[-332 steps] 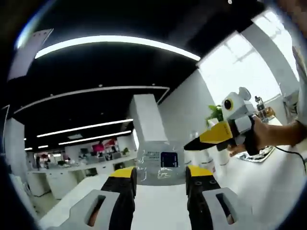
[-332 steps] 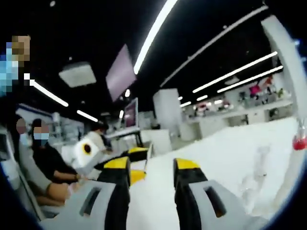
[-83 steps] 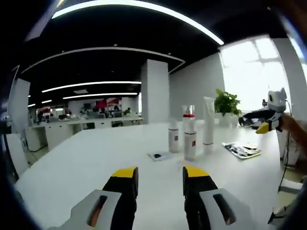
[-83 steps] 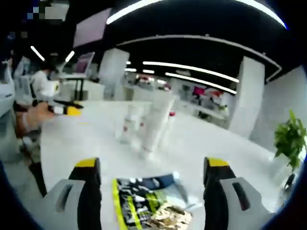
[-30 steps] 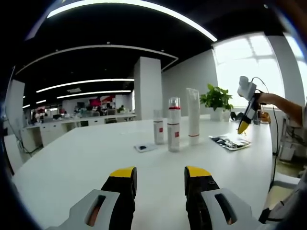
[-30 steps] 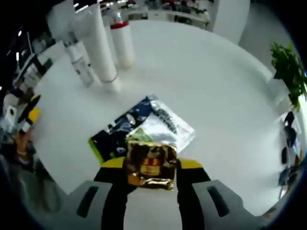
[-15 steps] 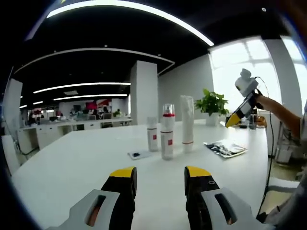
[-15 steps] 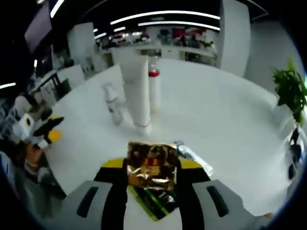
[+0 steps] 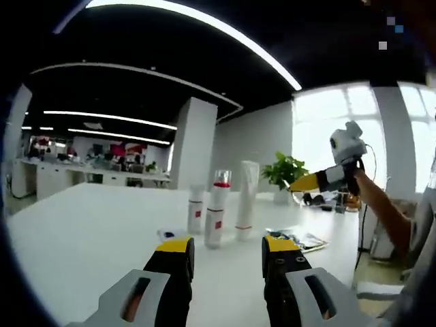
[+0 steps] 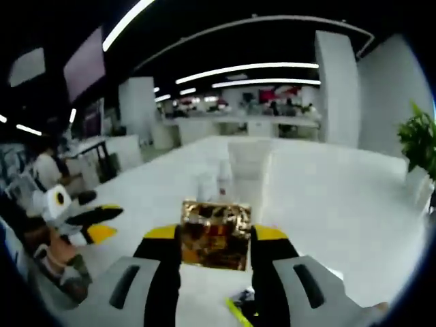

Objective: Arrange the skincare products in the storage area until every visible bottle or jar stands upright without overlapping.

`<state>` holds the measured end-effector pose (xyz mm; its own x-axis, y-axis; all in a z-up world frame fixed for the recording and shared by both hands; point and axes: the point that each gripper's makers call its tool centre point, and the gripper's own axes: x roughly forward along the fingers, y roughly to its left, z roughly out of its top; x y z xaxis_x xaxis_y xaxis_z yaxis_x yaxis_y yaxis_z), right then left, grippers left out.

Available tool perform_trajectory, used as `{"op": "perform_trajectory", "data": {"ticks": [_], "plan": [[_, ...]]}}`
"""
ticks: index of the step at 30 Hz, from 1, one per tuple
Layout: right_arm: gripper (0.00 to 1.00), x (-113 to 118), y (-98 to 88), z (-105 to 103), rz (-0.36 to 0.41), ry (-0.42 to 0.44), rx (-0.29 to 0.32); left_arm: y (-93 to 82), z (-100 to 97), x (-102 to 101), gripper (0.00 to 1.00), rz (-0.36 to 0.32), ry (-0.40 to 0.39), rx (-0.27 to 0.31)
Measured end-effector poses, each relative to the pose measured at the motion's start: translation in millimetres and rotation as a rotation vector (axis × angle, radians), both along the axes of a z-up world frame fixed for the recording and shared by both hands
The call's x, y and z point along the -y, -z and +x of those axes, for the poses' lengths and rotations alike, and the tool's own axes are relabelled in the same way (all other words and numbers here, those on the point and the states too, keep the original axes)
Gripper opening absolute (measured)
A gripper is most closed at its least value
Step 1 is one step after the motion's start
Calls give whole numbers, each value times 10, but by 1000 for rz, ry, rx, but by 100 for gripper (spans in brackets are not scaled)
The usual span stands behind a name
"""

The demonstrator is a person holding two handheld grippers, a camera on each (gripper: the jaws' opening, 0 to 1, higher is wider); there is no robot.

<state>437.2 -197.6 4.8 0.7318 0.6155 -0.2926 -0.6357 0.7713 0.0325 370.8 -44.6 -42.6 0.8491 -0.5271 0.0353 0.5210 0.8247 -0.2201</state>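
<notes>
White surface stretches ahead in my left gripper view; my left claw hangs above it with jaws apart, holding nothing. Beyond it stand a small bottle, a red-capped bottle and a tall tube, all upright, with flat sachets lying to their right. The right claw is raised well right of them. From my right gripper view, my right claw pinches a gold sachet in front of the tube, with the left claw at left.
</notes>
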Motion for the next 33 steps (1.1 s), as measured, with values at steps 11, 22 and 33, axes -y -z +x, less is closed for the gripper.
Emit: {"op": "perform_trajectory", "data": {"ticks": [11, 22, 33], "plan": [[39, -636, -112, -170, 187, -125, 35, -156, -96, 227, 41, -63, 82, 32], [39, -947, -133, -333, 246, -198, 86, -283, -140, 320, 27, -225, 140, 20], [39, -1082, -141, -423, 257, -234, 113, -279, -145, 271, 10, -403, 168, -67]]}}
